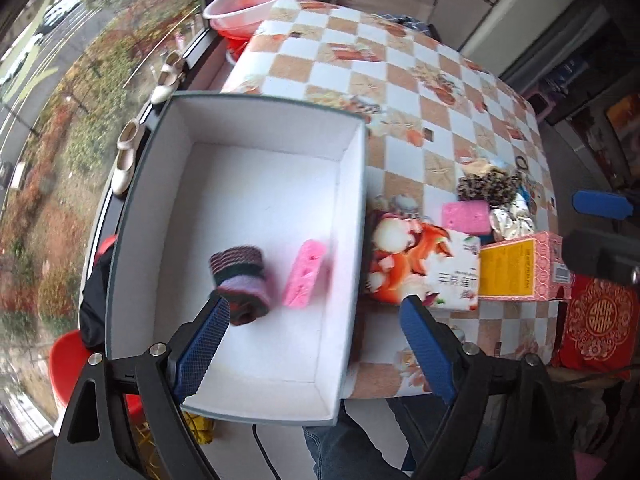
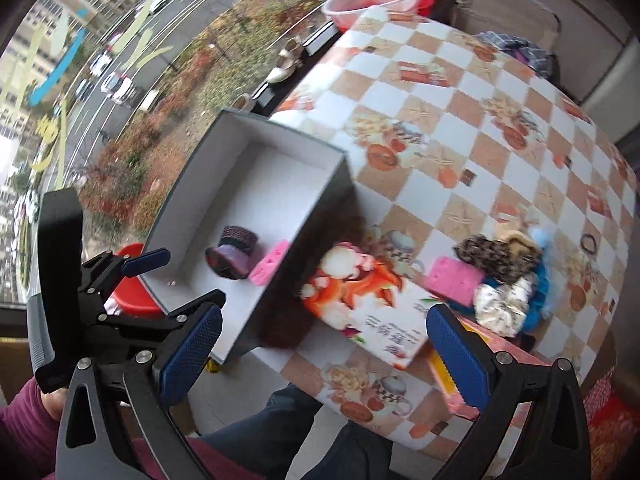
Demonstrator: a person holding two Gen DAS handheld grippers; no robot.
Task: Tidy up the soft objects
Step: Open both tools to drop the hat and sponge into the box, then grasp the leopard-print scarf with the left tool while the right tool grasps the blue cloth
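A white open box [image 1: 264,136] with a dark rim sits at the table's left edge. Inside lie a rolled purple-and-dark striped cloth [image 1: 240,284] and a pink sponge [image 1: 306,276]. My left gripper [image 1: 316,302] hangs open above the box's near end, nothing between its pads; the cloth lies just past its left fingertip. My right gripper [image 2: 324,312] is open and empty above a floral tissue pack [image 2: 360,300]. To the right on the table lie a second pink sponge [image 2: 454,280], a leopard scrunchie [image 2: 492,256], a silvery scrunchie [image 2: 500,300] and a blue fluffy piece [image 2: 540,292].
A pink patterned carton [image 1: 520,268] with a yellow side lies beside the tissue pack. A blurred brown fuzzy shape [image 2: 288,312] shows against the box's outer wall. A pink basin [image 1: 256,4] stands beyond the checked tablecloth [image 1: 400,80]. A person's legs [image 2: 300,420] are below the table's near edge.
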